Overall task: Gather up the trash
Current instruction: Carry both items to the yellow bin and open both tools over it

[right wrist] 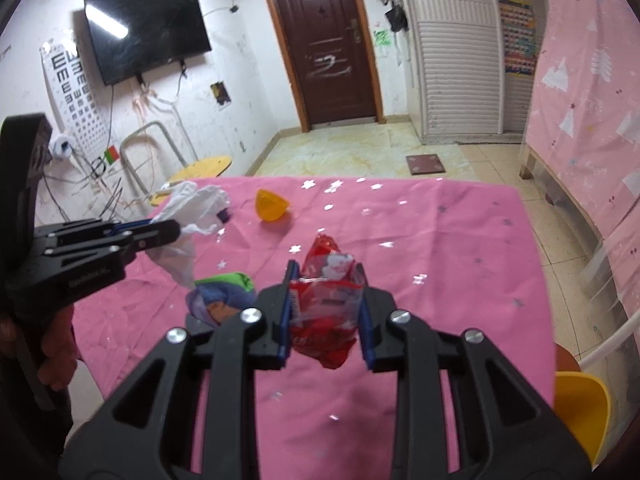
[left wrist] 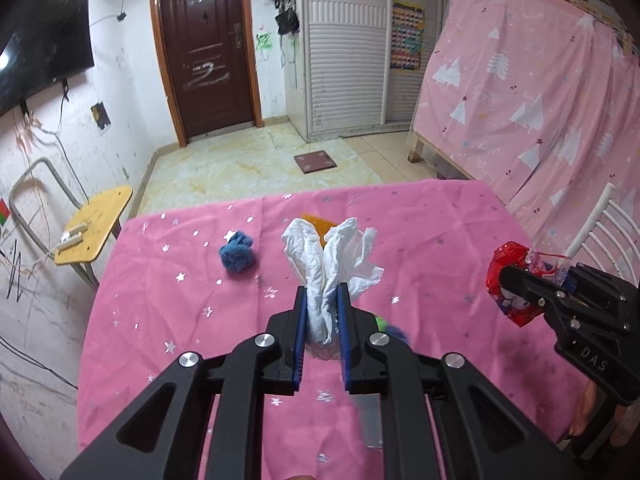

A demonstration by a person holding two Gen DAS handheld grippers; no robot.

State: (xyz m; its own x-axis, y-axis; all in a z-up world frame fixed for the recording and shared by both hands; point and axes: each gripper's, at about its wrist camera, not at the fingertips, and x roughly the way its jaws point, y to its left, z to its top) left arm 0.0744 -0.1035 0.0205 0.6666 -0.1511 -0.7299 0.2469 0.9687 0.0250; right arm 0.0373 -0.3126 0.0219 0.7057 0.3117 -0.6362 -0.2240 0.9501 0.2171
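Note:
My left gripper [left wrist: 322, 294] is shut on a crumpled white tissue [left wrist: 332, 256], held above the pink tablecloth [left wrist: 160, 320]. From the right wrist view the same gripper [right wrist: 176, 229] shows at the left with the tissue [right wrist: 196, 208] hanging from it. My right gripper [right wrist: 325, 276] is shut on a red snack wrapper [right wrist: 326, 308], lifted off the cloth [right wrist: 460, 264]; in the left wrist view that gripper [left wrist: 505, 276] and wrapper [left wrist: 508, 284] sit at the right edge.
A blue woolly ball [left wrist: 236, 256] lies on the cloth at left. An orange plastic piece [right wrist: 271, 205] sits toward the far edge. A green, blue and purple cloth bundle [right wrist: 222, 294] lies near the right gripper. Yellow stool [left wrist: 94, 230] left of the table, white chair [left wrist: 600, 224] right.

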